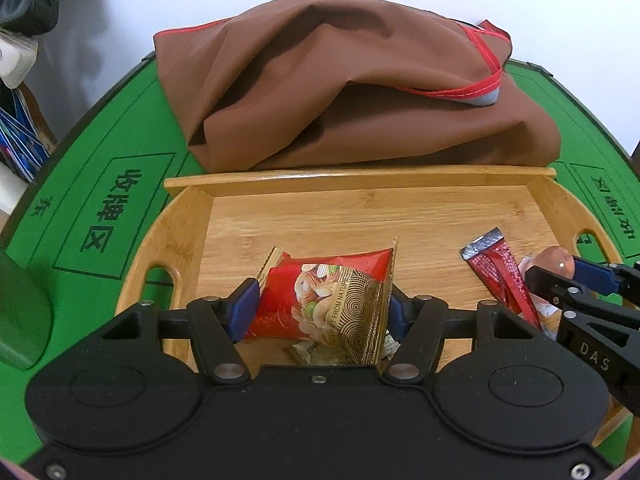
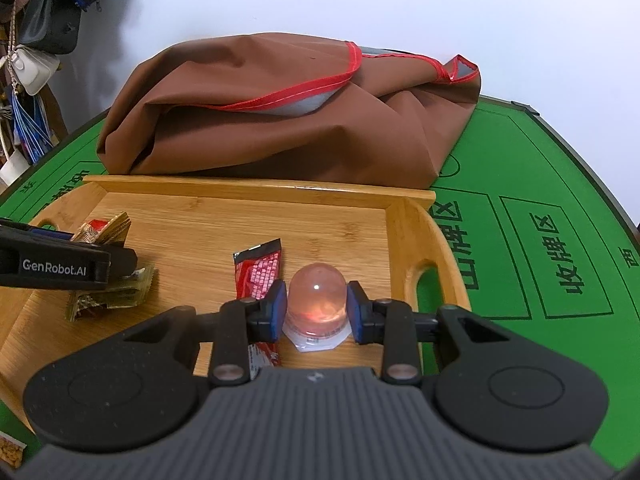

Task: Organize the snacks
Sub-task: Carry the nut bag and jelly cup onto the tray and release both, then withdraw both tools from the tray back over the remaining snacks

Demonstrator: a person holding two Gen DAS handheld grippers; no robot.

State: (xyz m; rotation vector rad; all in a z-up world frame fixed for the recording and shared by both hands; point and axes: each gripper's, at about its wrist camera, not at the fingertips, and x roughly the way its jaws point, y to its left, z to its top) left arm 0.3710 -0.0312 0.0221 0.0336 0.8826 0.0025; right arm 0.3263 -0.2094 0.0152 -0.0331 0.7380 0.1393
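While our left tool [image 1: 320, 308] pinches the red snack bag [image 1: 324, 300] over the tray [image 1: 280, 216] and our right tool [image 2: 316, 310] brackets the jelly cup [image 2: 316, 300], its slick dome could squirt free.

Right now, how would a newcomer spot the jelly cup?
Find the bamboo tray in front of the brown bag. Near its right handle, the jelly cup sits between the right gripper pads, beside a red sachet. It alone is a clear pink dome.
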